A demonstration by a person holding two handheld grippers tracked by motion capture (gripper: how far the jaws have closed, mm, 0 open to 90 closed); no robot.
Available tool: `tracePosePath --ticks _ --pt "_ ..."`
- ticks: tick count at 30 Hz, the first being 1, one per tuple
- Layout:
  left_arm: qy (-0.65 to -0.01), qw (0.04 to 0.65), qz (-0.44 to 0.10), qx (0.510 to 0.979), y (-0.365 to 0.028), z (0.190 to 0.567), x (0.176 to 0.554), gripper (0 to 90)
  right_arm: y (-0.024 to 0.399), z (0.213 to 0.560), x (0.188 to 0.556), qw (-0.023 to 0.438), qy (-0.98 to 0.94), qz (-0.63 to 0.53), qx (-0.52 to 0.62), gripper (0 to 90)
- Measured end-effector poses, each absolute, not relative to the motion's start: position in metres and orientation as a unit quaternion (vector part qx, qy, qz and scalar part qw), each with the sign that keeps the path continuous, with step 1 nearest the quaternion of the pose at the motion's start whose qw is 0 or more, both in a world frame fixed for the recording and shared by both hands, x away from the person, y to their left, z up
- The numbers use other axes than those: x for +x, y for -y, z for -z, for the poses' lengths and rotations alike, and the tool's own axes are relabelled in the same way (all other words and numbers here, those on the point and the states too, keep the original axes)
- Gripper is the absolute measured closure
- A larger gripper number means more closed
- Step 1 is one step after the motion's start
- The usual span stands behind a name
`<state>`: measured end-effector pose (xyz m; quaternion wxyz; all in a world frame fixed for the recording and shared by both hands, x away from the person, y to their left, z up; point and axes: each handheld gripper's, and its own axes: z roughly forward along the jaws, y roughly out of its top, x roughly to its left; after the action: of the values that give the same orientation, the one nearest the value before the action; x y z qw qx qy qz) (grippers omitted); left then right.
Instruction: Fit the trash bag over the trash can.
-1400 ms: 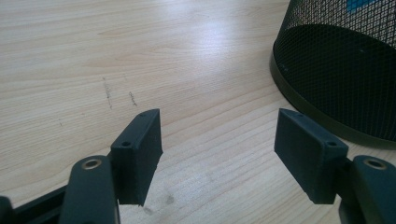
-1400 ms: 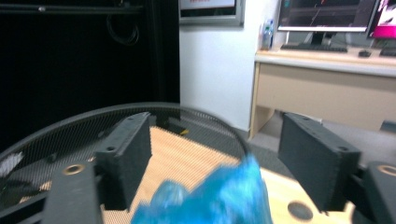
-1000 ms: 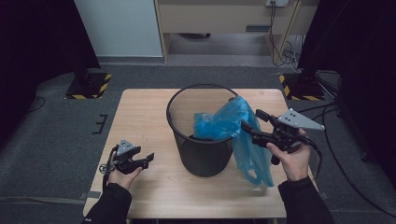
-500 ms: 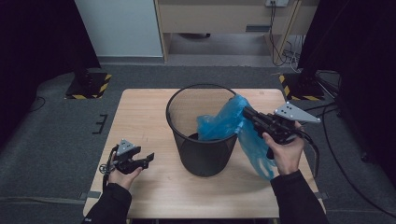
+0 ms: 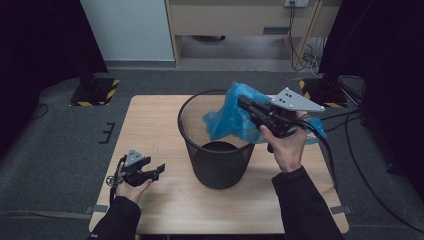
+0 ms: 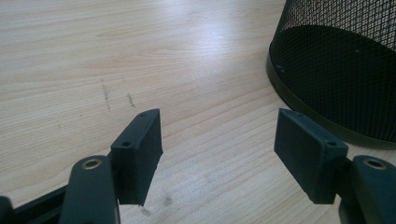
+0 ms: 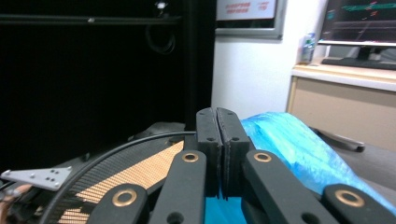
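Over on the left we see the left gripper [image 5: 159, 168] held low over the bench [image 5: 150, 120], near its front left corner, resting in the person's left hand [image 5: 131, 186]. In the left gripper view its jaws stand wide apart with bare wood between them, gripping nothing, and the foot of the bin [image 6: 345, 70] sits just off to one side.

Moving to the middle, we have the black mesh bin [image 5: 220, 160] standing upright on the bench, its round rim open to the camera.

Now to the right: the right gripper [image 5: 242, 102] is up at rim height, held in the right hand [image 5: 286, 147], grey plate on top, cable trailing off toward the bench edge. In the right gripper view its jaws are pressed tight together, blue film showing at their base, so we call it clamped on the blue plastic bag [image 5: 235, 120]. The bag [image 7: 299, 144] drapes across the right side of the bin's rim, part hanging inside the mouth, part bunched outside behind the gripper.
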<state>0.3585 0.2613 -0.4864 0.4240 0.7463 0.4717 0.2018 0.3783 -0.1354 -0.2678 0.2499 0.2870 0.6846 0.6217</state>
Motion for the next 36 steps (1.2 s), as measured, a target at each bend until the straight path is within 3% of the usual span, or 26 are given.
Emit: tracePosePath --ticks 11,17,19,26,31,34,36 --pt "-0.471 0.425 -0.202 0.746 -0.261 0.486 0.358 31.8 0.111 0.288 0.382 0.219 -0.750 -0.556 0.283 81.6" --pt "-0.471 0.425 -0.202 0.746 -0.262 0.486 0.358 31.7 0.110 0.285 0.384 0.201 -0.736 -0.575 0.295 53.2" --pt "-0.471 0.424 -0.202 0.747 -0.262 0.486 0.358 31.7 0.114 0.279 0.383 0.198 -0.721 -0.596 0.293 48.4" --pt "-0.471 0.424 -0.202 0.746 -0.261 0.486 0.358 31.7 0.148 0.259 0.377 0.248 -0.697 -0.601 0.303 33.5" --pt "-0.471 0.423 -0.202 0.747 -0.261 0.486 0.358 31.8 0.169 0.257 0.366 0.282 -0.705 -0.573 0.307 29.3" --pt "-0.471 0.423 -0.203 0.747 -0.261 0.486 0.358 31.8 0.181 0.264 0.365 0.268 -0.692 -0.591 0.318 28.9" --pt "-0.472 0.422 -0.202 0.747 -0.261 0.487 0.358 31.7 0.189 0.272 0.367 0.282 -0.691 -0.578 0.330 28.7"
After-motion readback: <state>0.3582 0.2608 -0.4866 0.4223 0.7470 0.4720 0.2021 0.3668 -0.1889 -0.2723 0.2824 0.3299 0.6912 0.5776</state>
